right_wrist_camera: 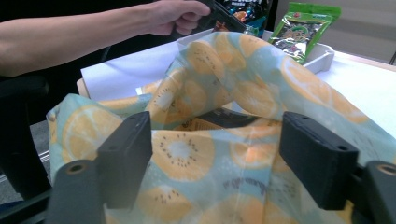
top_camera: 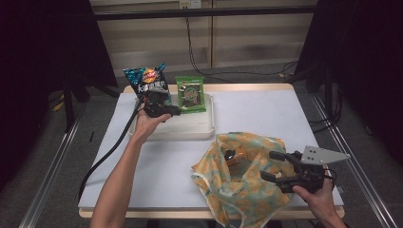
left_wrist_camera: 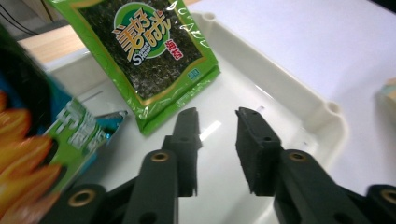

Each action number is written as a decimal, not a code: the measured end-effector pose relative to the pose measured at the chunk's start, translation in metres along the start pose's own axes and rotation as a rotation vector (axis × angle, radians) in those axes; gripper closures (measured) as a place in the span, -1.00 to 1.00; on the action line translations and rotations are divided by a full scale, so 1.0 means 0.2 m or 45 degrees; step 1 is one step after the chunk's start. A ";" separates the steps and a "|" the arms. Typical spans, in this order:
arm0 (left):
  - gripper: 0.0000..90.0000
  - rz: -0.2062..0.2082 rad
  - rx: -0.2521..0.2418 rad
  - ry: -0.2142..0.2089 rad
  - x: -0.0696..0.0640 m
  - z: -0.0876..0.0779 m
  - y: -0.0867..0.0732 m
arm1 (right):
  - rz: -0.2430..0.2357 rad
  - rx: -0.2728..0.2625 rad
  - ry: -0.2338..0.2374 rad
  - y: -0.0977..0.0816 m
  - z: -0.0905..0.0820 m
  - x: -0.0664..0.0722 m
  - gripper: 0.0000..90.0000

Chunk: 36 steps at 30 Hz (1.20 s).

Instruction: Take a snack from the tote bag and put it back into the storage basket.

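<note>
Seaweed pack (left_wrist_camera: 154, 51) label perhaps reads "Snack", beside chip bag (top_camera: 147, 80).

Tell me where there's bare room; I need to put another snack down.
Free: the tray front half, before the seaweed pack, and the white table right of the tray. Crowded: the tray's back left by the chip bag, and the fruit-print bag.

Chip bag (left_wrist_camera: 42, 149) blurred and cut off at the left edge in left gripper view. Seaweed pack (left_wrist_camera: 149, 51) top cropped there. Item inside the fruit-print bag (top_camera: 242, 180) mostly hidden by fabric, print unreadable. Right gripper (top_camera: 280, 168) jaw tips blocked by bag cloth in high view.
</note>
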<state>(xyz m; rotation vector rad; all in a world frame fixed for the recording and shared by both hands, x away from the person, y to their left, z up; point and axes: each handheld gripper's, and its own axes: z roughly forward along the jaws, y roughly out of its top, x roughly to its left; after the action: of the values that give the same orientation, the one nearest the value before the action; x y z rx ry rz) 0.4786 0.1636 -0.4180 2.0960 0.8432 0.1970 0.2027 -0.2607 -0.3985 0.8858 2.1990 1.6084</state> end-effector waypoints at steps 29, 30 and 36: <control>-0.11 0.054 -0.259 0.151 -0.10 -0.84 -0.48 | -0.101 0.133 0.164 0.16 0.27 0.06 0.25; -0.13 0.061 -0.261 0.163 -0.09 -0.86 -0.50 | -0.099 0.133 0.160 0.15 0.27 0.06 0.23; -0.20 -0.005 -0.293 0.214 -0.02 -0.98 -0.59 | -0.096 0.135 0.168 0.13 0.26 0.07 0.15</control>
<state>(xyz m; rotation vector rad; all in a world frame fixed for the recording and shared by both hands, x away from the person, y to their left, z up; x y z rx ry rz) 0.3353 0.3384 -0.3851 1.8809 0.8794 0.4515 0.2283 -0.2076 -0.3893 0.7335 2.3972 1.5691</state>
